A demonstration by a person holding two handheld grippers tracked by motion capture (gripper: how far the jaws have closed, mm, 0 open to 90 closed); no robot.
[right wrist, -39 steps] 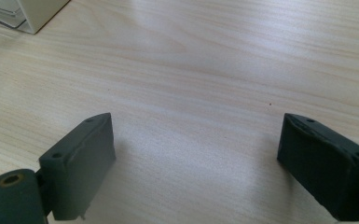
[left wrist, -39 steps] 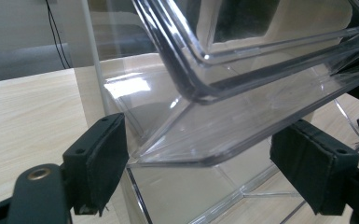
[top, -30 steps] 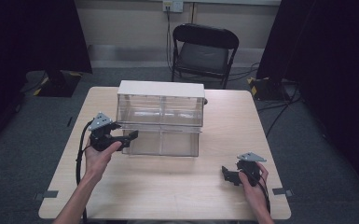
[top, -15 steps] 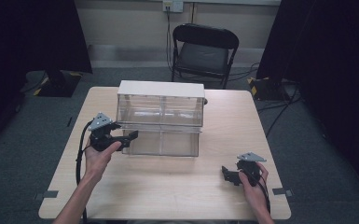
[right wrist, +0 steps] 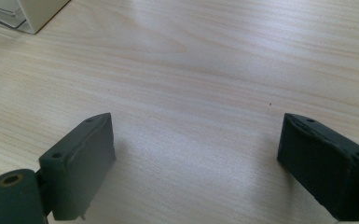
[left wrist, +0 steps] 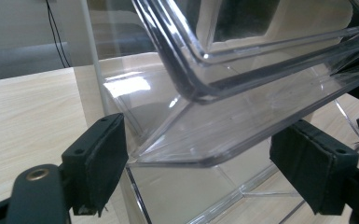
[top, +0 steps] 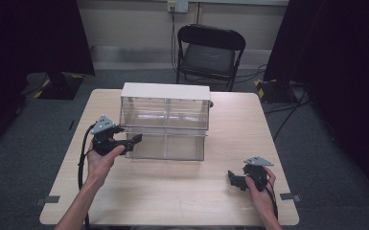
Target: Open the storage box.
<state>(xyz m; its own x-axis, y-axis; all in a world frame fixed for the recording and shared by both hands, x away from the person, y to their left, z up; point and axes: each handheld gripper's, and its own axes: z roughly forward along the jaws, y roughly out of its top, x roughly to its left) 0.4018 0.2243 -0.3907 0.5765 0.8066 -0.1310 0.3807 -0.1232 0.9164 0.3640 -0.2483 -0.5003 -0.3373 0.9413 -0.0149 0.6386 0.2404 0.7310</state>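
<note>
The clear plastic drawer box (top: 165, 125) has a cream-white top; both hand-held grippers (top: 133, 142) are black over the pale wood-grain table (top: 182, 191).

Room was pretty dim, grey carpet floor (top: 38, 139), black curtains (top: 33, 33) on both sides, a black folding chair (top: 210, 52) behind the light wood table (top: 172, 191), pale wall (top: 134, 19) at back.

Drawer box (top: 165, 120) mid-table (top: 182, 201); chair (top: 210, 52) behind the table
</note>
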